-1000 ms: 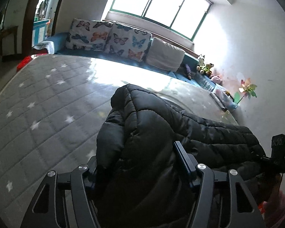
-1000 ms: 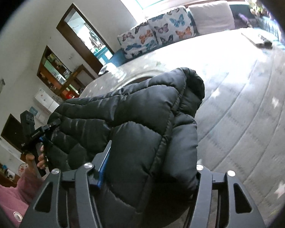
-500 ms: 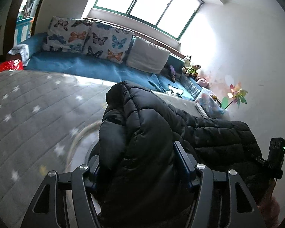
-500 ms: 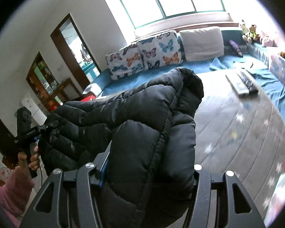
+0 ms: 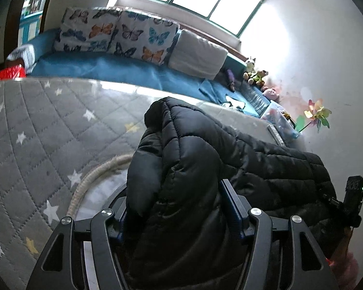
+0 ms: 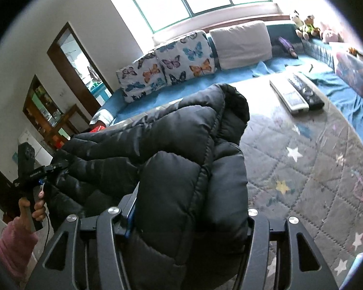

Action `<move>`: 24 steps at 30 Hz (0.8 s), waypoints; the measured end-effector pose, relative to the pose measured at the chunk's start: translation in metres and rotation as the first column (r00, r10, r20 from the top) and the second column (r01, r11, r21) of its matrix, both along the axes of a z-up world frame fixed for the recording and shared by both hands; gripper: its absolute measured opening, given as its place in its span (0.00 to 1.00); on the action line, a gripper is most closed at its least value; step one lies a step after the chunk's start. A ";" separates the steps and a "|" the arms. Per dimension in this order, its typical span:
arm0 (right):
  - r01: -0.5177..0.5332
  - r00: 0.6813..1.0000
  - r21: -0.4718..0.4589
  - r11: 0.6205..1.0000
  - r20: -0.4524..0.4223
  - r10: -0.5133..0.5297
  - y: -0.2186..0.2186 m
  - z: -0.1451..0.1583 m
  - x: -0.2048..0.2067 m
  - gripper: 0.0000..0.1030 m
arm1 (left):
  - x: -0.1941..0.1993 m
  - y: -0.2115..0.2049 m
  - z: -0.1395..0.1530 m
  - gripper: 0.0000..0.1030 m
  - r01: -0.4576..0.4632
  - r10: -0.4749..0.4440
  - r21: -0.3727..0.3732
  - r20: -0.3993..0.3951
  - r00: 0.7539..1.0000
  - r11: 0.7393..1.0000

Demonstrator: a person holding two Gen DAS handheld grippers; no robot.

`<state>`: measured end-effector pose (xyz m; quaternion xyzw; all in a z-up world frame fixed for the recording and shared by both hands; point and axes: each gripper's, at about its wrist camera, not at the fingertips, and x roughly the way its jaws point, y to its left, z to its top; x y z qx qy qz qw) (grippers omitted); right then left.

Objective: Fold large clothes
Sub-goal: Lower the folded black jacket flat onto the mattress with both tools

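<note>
A black puffer jacket (image 5: 205, 169) stretches crosswise between both grippers above the grey starred mattress (image 5: 36, 133). The left gripper (image 5: 179, 217) and right gripper (image 6: 191, 212) each clamp one bunched end, equally near.

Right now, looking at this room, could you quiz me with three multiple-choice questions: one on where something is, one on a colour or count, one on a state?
1. Where do the butterfly pillows lie?
A. on the floor
B. along the blue bedding under the window
C. on the shelf

2. What colour is the puffy jacket?
A. red
B. white
C. black

3. What are the fingers of the left gripper doing?
A. clamping the jacket
H. hanging empty
C. holding a remote

Answers: 1 B, they lean in a row below the window; 2 C, its quilted cloth is black in both views; 3 A, jacket cloth fills the gap between them.
</note>
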<state>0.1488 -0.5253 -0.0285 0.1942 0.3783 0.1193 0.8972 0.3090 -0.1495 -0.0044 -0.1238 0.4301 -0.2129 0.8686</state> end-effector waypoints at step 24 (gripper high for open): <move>0.120 0.988 -0.253 0.960 -0.066 -0.141 -0.002 0.032 -0.028 0.78 | -0.021 0.015 -0.023 0.95 0.003 -0.043 0.333 0.112 0.993 0.943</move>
